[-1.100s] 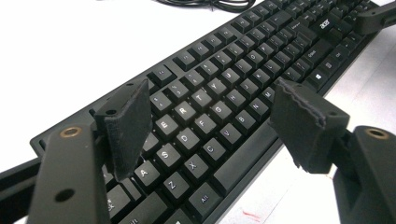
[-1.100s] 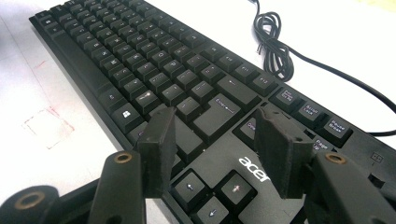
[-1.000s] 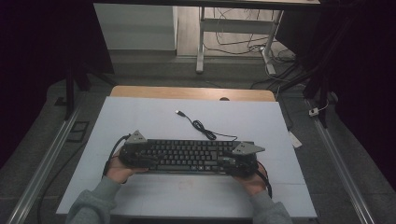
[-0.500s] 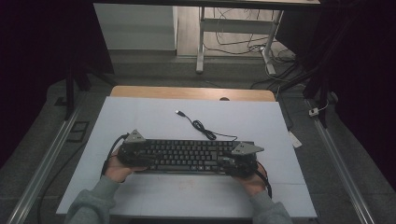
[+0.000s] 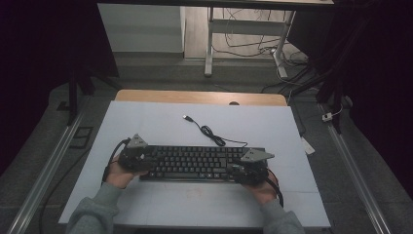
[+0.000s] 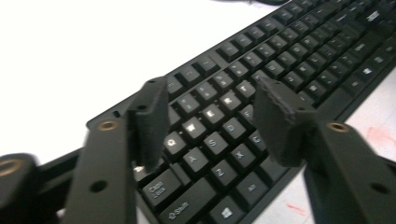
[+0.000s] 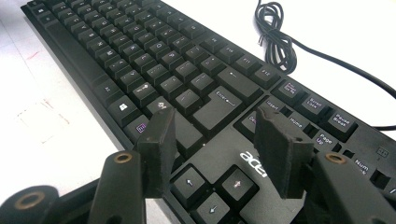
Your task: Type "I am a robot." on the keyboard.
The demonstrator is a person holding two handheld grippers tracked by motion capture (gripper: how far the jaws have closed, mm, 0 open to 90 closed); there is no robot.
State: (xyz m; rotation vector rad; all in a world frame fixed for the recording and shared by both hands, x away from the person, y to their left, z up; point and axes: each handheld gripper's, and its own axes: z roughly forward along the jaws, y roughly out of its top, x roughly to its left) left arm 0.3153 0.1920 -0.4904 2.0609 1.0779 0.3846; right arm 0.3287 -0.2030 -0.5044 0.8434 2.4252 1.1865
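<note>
While jaws close | left gripper (image 6: 208, 123) over keyboard (image 6: 261, 79) | gap remains

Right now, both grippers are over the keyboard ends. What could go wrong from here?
1. The left gripper, whose jaws have just been closing, has keys rather than an edge between its pads; it may press or pop keycaps on the keyboard.
2. The right gripper stands over the arrow keys, so a grip there could slip.
3. The cable lies loose behind and could snag or drag.
</note>
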